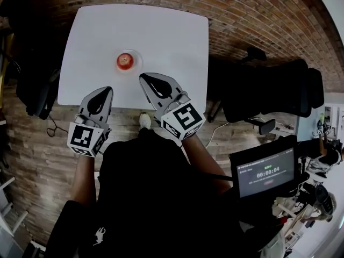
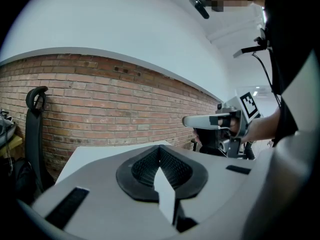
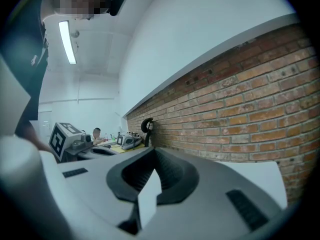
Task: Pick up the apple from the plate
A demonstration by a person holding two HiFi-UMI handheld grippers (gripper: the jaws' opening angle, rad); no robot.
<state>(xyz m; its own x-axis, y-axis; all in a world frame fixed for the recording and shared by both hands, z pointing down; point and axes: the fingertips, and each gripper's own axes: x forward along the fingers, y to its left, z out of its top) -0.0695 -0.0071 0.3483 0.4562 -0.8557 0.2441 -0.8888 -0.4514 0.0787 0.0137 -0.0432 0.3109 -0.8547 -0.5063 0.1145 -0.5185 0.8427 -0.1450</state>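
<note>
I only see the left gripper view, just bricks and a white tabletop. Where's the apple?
Observer: The round red apple sits on a small round pale plate, mid-table on the white rectangular table.
Operator: Is a gripper touching it?
Observer: No. Both are short of the plate; the right gripper is nearer than the left gripper.
Operator: Is the right one open?
Observer: No, its jaws are together, nothing between them.

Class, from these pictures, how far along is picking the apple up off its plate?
Done: nothing yet; the apple sits on the plate on the white table. In hand: the left gripper and right gripper hover at the table's near edge, jaws together, empty, short of the plate. Left: open a gripper, reach the apple, close on it, lift.
</note>
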